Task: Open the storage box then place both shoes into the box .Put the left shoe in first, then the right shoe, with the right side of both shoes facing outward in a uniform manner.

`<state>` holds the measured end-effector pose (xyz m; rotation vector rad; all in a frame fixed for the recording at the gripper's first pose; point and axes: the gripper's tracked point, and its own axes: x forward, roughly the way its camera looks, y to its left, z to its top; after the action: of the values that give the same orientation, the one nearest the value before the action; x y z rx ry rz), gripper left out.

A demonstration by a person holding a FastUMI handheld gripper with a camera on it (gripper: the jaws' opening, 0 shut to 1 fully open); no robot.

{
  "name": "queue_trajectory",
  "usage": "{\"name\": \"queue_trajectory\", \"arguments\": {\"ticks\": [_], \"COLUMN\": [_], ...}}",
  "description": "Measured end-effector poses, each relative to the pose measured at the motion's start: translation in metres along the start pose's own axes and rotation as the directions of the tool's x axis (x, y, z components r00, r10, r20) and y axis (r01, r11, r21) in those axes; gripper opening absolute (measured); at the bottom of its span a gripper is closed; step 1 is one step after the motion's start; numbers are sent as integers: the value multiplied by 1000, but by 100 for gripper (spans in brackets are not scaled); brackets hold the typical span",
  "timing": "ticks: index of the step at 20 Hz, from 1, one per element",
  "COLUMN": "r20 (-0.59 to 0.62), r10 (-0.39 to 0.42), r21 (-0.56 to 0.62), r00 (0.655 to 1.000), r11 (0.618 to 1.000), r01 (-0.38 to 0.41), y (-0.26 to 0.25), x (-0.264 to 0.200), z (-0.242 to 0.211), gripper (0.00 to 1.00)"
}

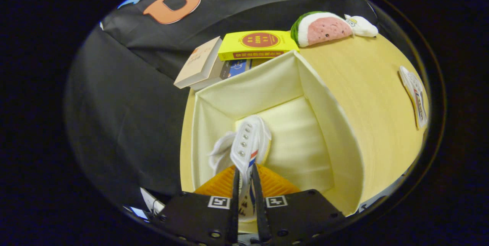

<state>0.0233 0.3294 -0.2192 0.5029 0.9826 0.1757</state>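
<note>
The cream storage box (332, 131) stands open on the yellow table, and I look down into it. My gripper (244, 179) is shut on a white shoe (248, 143), pinching its upper edge near the eyelets. The shoe hangs toe-down inside the box near its left wall, laces trailing to the left. The second white shoe (414, 95) lies on its side on the table, well to the right of the box.
Several books (256, 43) lie stacked just behind the box. A watermelon plush (321, 28) and a small white plush (361, 26) sit at the table's far right. The table (366, 78) shows bare wood between the box and the second shoe.
</note>
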Motion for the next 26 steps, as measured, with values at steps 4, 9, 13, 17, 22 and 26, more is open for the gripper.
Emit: {"name": "queue_trajectory", "arguments": {"ticks": [4,9,13,17,22,26], "r20": [46,209,357,468,543,542], "r10": [37,59,50,22,-50,-130], "r21": [-32,-191,-275,-286,-256,-221], "r00": [998,976,933,884,838,830], "r11": [999,981,960,950,941,931], "r01": [-36,-18,54,128,223,291], "y": [14,6,-35,-100,-209,-307], "x": [-19,-79,-140,-197,-246,-267], "z": [19,48,72,96,115,117], "gripper": [64,90,95,96,96,96]}}
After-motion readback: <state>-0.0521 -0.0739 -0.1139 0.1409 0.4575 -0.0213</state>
